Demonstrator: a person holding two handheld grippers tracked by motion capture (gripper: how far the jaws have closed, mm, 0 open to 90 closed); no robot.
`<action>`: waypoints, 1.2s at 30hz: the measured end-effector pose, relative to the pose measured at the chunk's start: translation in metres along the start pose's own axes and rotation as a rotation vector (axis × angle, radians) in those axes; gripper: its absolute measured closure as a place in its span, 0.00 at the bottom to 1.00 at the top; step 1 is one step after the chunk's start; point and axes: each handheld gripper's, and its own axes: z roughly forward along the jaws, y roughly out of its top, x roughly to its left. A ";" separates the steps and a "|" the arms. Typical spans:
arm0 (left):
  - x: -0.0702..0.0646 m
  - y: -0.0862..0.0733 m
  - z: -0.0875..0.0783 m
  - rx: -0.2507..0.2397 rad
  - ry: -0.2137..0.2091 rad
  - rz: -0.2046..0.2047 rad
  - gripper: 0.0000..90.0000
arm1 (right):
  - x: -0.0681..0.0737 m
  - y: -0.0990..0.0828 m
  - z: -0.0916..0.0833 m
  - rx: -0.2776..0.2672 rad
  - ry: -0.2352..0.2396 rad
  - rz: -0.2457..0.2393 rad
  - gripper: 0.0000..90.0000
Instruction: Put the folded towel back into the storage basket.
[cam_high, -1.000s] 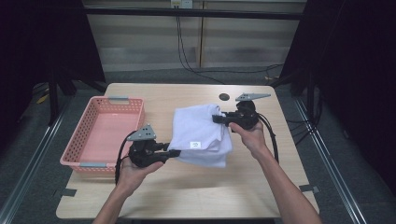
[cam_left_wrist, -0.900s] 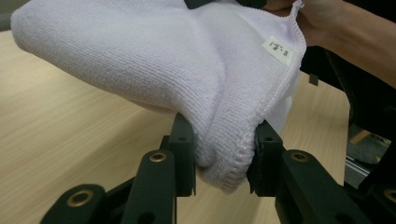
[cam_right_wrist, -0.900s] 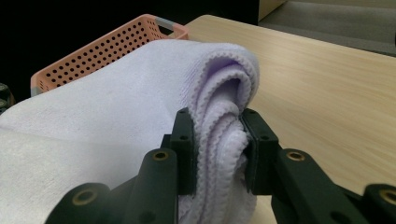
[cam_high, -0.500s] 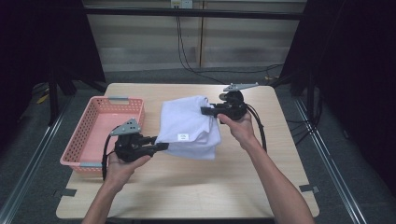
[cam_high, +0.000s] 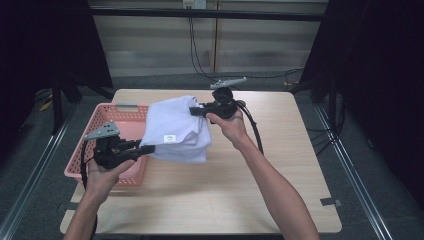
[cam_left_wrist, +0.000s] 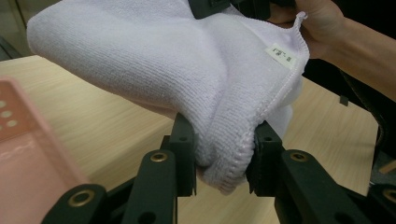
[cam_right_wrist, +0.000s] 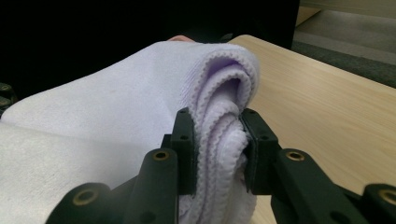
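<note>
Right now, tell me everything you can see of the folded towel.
The towel is white to pale lilac terry cloth, folded into several layers with stitched hems and a small white label on top. It is lifted off the table, partly over the pink basket. The left gripper pinches its near folded edge; the right gripper clamps the stacked hems at the far corner. It sags slightly between them.

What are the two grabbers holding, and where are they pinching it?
A folded white towel. The left gripper pinches its near corner edge; the right gripper pinches the stacked folded edges at the far corner.
</note>
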 end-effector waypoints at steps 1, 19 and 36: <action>0.003 -0.002 -0.005 -0.008 0.008 -0.016 0.76 | 0.002 0.002 0.005 0.000 0.006 0.000 0.78; 0.036 -0.014 -0.065 -0.044 0.138 -0.085 0.76 | 0.040 0.037 0.074 0.053 0.037 -0.019 0.78; 0.066 -0.033 -0.122 -0.065 0.257 -0.153 0.77 | 0.079 0.052 0.142 0.078 0.058 0.011 0.78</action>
